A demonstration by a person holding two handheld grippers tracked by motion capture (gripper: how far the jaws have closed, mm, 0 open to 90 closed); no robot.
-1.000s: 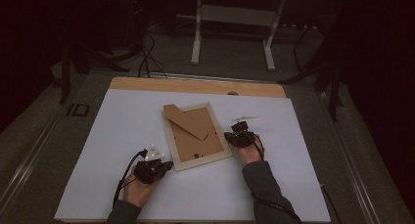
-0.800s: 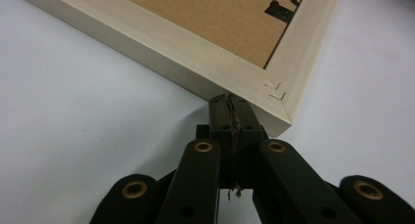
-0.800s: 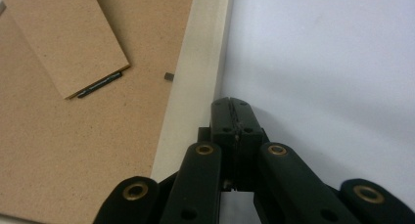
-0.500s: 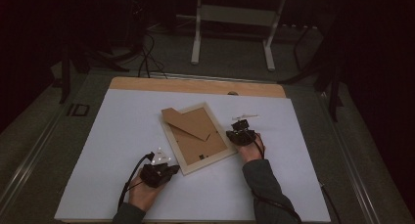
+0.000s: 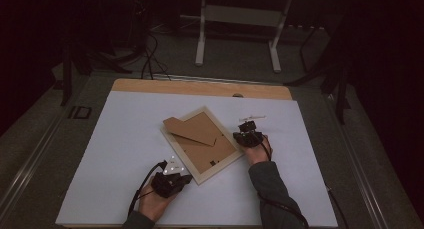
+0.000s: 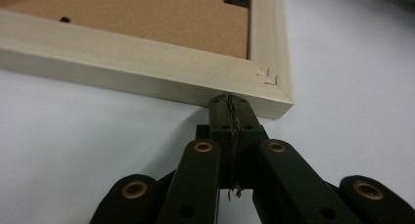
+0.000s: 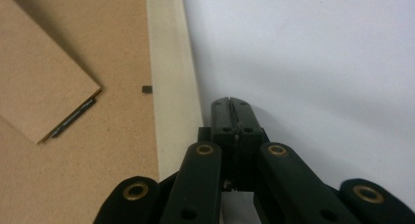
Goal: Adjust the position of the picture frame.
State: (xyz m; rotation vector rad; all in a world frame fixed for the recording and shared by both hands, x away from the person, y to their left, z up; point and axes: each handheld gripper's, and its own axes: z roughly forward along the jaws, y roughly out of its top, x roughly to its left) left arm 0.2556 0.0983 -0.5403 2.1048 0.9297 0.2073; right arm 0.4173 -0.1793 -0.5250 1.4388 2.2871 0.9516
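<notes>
The picture frame (image 5: 202,145) lay face down near the middle of the desk (image 5: 120,134), turned askew so that one corner pointed toward the near edge — its brown backing board up, with the cardboard stand (image 5: 192,129) lying across the far part of that backing. My left tongs (image 5: 186,179) had their jaws pressed flat together with nothing between them, and their tip sat right at the frame's pale wooden side, just beside its near corner; in the left gripper view the tip (image 6: 230,102) looked to be touching the wood, though I could not tell for sure. My right tongs (image 5: 243,137) were likewise closed tight and empty, resting on the white desk surface just beside the frame's right-hand edge — the right gripper view showed their tip (image 7: 231,106) close alongside the pale moulding, a thin gap apart.
</notes>
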